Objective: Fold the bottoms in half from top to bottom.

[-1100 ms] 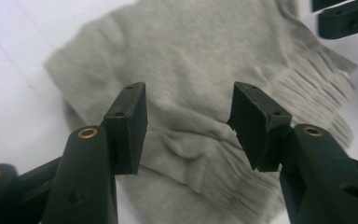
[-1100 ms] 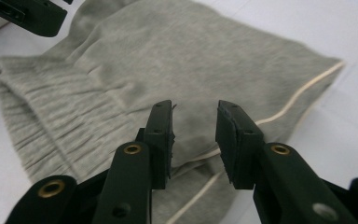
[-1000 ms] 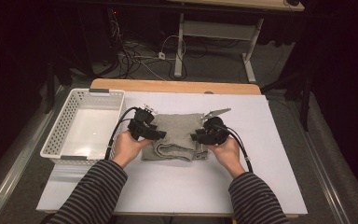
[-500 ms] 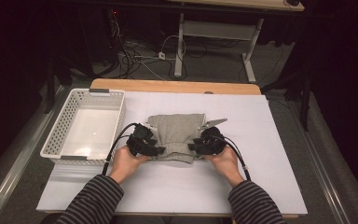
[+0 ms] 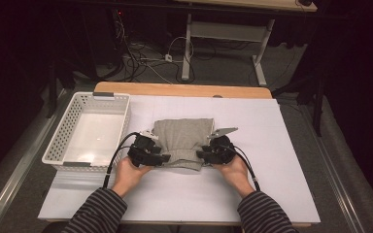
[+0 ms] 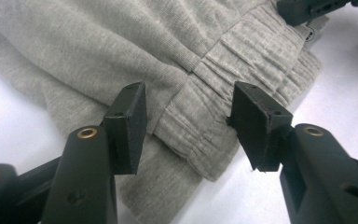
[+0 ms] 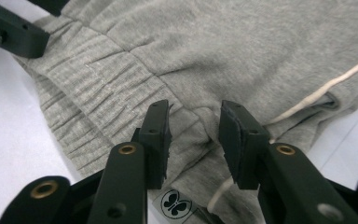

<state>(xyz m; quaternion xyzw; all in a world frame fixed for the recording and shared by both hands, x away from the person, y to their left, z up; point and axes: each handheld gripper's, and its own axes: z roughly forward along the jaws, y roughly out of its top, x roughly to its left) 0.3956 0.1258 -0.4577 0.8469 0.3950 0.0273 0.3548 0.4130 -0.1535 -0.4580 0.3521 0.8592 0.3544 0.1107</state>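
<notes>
A folded grey knit garment point(image 5: 182, 138) lies on the white table top point(image 5: 272, 145), its gathered waistband point(image 6: 242, 70) along the near edge. My left gripper point(image 5: 162, 158) is at the near left corner. In the left gripper view, the left gripper point(image 6: 189, 105) stands open, its jaws wide apart just above the waistband. My right gripper point(image 5: 201, 155) is at the near right corner. In its own view, the right gripper point(image 7: 193, 121) is open, with a fabric pucker between the pads and a gap on both sides. A cream drawstring point(image 7: 326, 86) and a butterfly label point(image 7: 174, 204) show there.
A white slatted basket point(image 5: 63, 133) stands on the table to the left of the garment. A wooden strip point(image 5: 184, 90) runs along the table's far edge, with cables and a desk frame on the floor behind it.
Both hands have come toward the person and down, from the garment's sides to its near corners. The garment lies in the same spot.
</notes>
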